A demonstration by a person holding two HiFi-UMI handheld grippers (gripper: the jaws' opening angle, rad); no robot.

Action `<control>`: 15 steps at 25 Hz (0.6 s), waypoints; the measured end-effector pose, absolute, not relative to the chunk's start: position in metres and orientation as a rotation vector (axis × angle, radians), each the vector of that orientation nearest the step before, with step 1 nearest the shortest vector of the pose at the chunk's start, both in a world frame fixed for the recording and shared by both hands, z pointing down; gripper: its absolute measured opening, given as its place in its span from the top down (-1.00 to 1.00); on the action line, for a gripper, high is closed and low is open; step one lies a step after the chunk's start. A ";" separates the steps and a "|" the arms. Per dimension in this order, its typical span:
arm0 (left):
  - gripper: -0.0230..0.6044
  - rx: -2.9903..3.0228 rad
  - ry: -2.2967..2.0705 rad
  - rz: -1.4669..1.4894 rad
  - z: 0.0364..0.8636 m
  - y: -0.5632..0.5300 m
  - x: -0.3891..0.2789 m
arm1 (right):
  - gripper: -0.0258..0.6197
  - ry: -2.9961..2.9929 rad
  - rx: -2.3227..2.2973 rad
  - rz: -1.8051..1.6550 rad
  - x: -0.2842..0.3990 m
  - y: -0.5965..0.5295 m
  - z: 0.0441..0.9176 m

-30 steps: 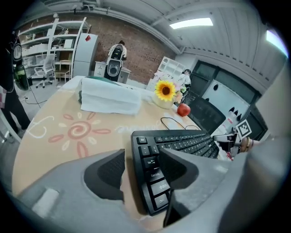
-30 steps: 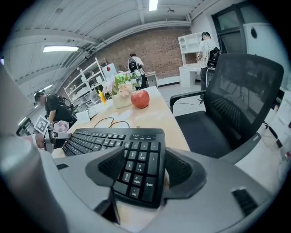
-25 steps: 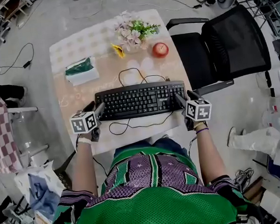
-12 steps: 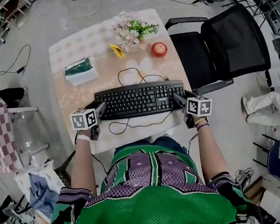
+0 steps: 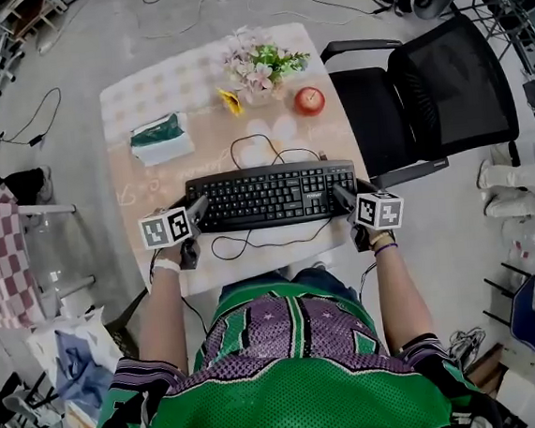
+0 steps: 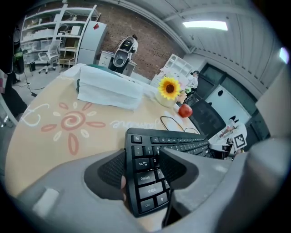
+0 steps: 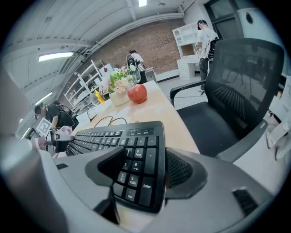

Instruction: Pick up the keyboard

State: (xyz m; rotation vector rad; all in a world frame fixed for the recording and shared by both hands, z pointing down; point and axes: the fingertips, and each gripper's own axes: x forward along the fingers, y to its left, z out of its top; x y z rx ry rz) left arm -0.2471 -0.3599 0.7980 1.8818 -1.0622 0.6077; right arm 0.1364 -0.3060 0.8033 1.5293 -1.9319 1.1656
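Running crosswise, keys up: keyboard (image 5: 269,195), ends clamped by left tool (image 5: 196,210) and right tool (image 5: 341,195).

Bright, even overhead light from ceiling strip lights (image 6: 204,25), only faint soft shadows on the worktop (image 5: 143,187), no harsh glare; gripper views heavily fisheye with dark vignetted corners, close gray fingers (image 6: 179,166) slightly soft, head view sharp.

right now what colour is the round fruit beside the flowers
Red. The round fruit shows best in the right gripper view.
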 end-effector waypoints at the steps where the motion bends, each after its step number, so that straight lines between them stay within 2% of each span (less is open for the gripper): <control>1: 0.19 1.883 -1.062 0.610 0.798 -0.360 -0.247 | 0.08 -1.928 1.533 1.160 0.136 -0.306 0.802; 15: 0.17 1.992 -1.168 0.603 0.755 -0.366 -0.254 | 0.08 -2.001 1.573 0.993 0.130 -0.320 0.748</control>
